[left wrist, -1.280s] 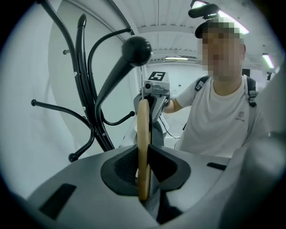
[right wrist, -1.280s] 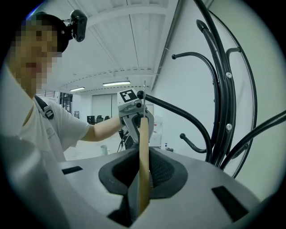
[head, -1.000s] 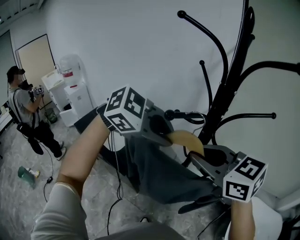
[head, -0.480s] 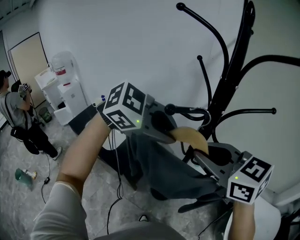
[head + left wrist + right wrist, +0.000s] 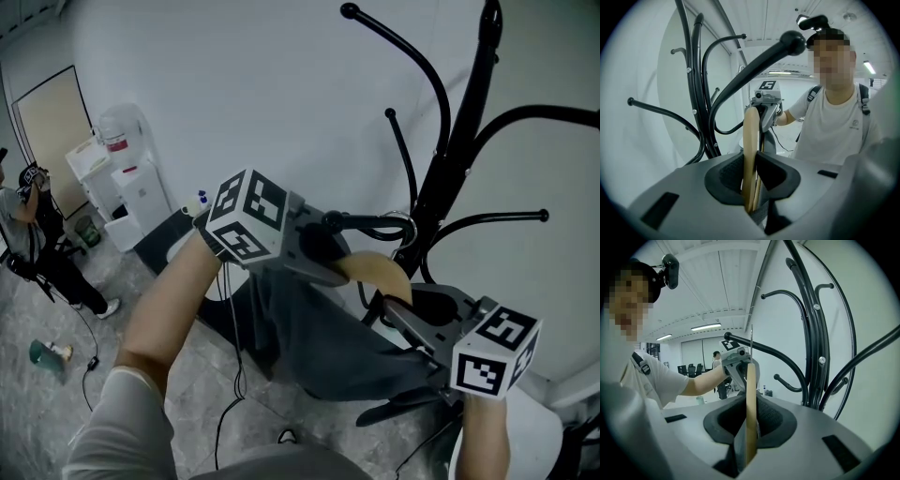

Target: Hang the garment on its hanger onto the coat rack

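A wooden hanger [image 5: 380,275] carries a dark grey garment [image 5: 319,342] that hangs below both grippers. My left gripper [image 5: 342,267] holds the hanger's left end [image 5: 751,150]; its jaws have just been opening a little, and the wood still sits between the pads, touching them. My right gripper [image 5: 398,314] is shut on the other end [image 5: 751,408]. The metal hook [image 5: 401,225] sits at a low, ball-tipped arm [image 5: 361,221] of the black coat rack [image 5: 459,150]. Whether the hook rests on the arm I cannot tell.
More curved rack arms [image 5: 412,66] rise above and to the right [image 5: 502,220]. A water dispenser [image 5: 122,155] and a door [image 5: 47,112] stand at the far left. A second person [image 5: 33,234] stands there, with a green object [image 5: 47,352] on the floor.
Both grippers and the hanger have barely shifted beside the rack. The second person has walked left toward the picture's edge.
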